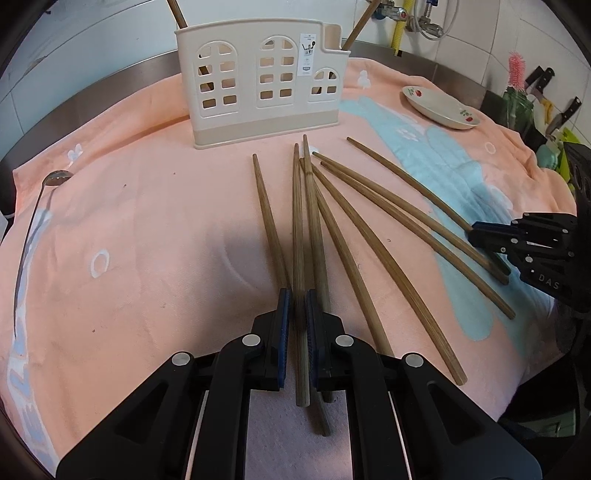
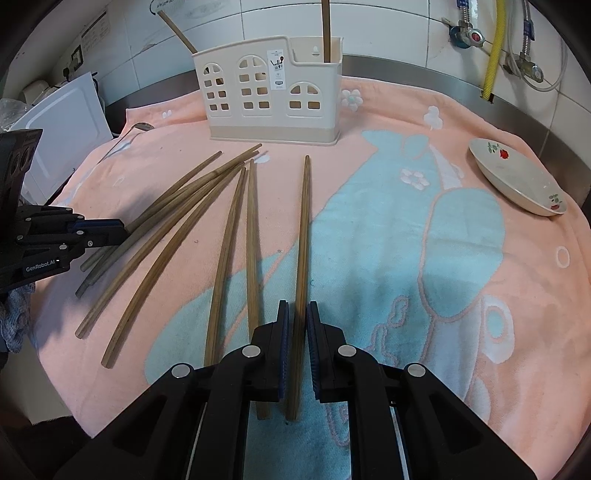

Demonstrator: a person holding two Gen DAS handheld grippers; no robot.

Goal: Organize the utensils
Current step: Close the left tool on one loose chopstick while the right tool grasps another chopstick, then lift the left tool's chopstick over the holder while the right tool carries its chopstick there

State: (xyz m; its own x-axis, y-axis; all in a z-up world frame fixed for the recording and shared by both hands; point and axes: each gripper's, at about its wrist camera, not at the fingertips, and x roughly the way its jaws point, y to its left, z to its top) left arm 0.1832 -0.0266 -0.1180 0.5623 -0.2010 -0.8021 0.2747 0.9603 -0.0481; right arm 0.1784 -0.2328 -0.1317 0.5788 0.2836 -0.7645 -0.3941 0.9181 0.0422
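A: Step? Go from the big things down.
B: Towel [image 2: 461, 258] open ahead; caddy [image 1: 258, 85] upright at its back edge, two chopsticks already inside. Left gripper [image 1: 298, 295] clenched on one chopstick [image 1: 297, 221], right gripper [image 2: 301, 306] on another [image 2: 304, 229].
A: Next?
B: Likely lift, tip upright, clear the rim.

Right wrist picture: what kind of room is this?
Probably a kitchen: white wall tiles with water valves, a utensil holder holding chopsticks, and a flowered dish on a towel-covered steel counter.
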